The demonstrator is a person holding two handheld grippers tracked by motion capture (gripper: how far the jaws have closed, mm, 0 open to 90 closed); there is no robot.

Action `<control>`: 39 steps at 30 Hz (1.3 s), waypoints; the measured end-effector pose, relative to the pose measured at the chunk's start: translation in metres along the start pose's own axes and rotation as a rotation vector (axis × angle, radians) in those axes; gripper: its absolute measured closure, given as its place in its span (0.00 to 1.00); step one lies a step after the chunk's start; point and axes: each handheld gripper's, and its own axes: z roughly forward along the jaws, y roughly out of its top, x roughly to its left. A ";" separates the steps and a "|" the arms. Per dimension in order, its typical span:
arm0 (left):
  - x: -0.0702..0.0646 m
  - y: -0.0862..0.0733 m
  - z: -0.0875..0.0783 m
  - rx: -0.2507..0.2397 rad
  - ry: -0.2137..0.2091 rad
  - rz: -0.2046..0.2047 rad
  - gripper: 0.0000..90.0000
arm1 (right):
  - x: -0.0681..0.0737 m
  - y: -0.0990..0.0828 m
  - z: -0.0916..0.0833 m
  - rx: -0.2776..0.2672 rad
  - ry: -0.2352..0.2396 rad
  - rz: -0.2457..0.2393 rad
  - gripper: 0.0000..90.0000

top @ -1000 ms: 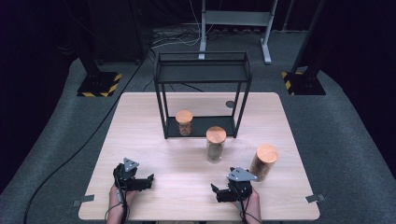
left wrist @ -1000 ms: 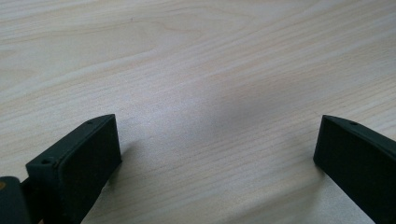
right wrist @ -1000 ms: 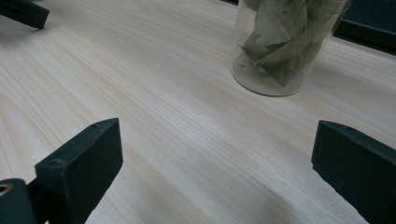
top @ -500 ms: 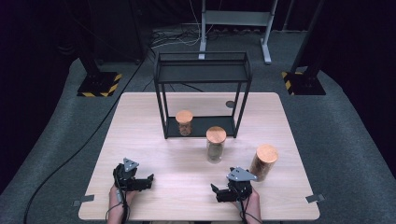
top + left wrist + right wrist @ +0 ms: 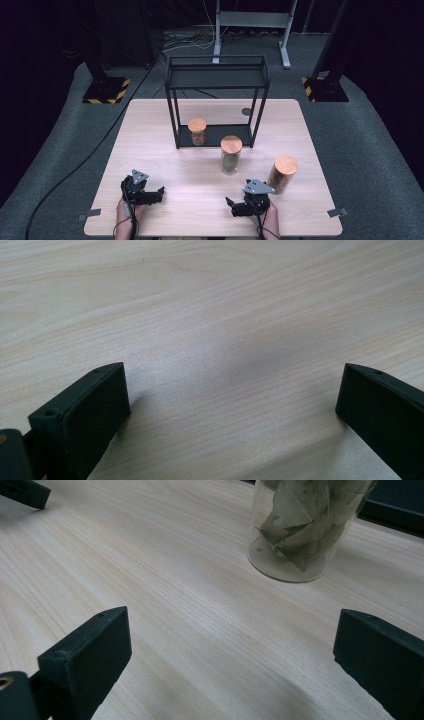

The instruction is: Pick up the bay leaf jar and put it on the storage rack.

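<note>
Three glass jars with cork lids stand on the wooden table [image 5: 150, 130]. One jar [image 5: 197, 131] sits on the bottom plate of a black wire shelf [image 5: 217, 80]. A second jar [image 5: 231, 155], holding dried leaves [image 5: 305, 525], stands just in front of the shelf. The third jar [image 5: 283, 174] is at the right, close beside my right gripper [image 5: 231, 206]. My left gripper [image 5: 156, 194] rests near the front left of the table. Both are open with nothing between the jaws: left gripper [image 5: 232, 405] over bare wood, right gripper [image 5: 232, 650] angled toward the leaf jar.
A small dark disc [image 5: 246, 111] lies on the table behind the shelf's right leg. The shelf's dark base [image 5: 395, 505] shows behind the leaf jar. The left gripper's jaw tip [image 5: 22, 492] shows at the right gripper view's upper left. Stands and cables surround the table on grey carpet.
</note>
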 end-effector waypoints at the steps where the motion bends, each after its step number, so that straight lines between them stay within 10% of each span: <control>1: 0.000 0.000 0.000 0.000 0.000 -0.001 0.00 | 0.000 0.000 0.000 -0.001 -0.001 -0.001 0.02; 39: 0.000 0.000 0.000 0.000 0.001 -0.001 0.00 | -0.003 0.009 0.000 -0.004 -0.039 0.054 0.01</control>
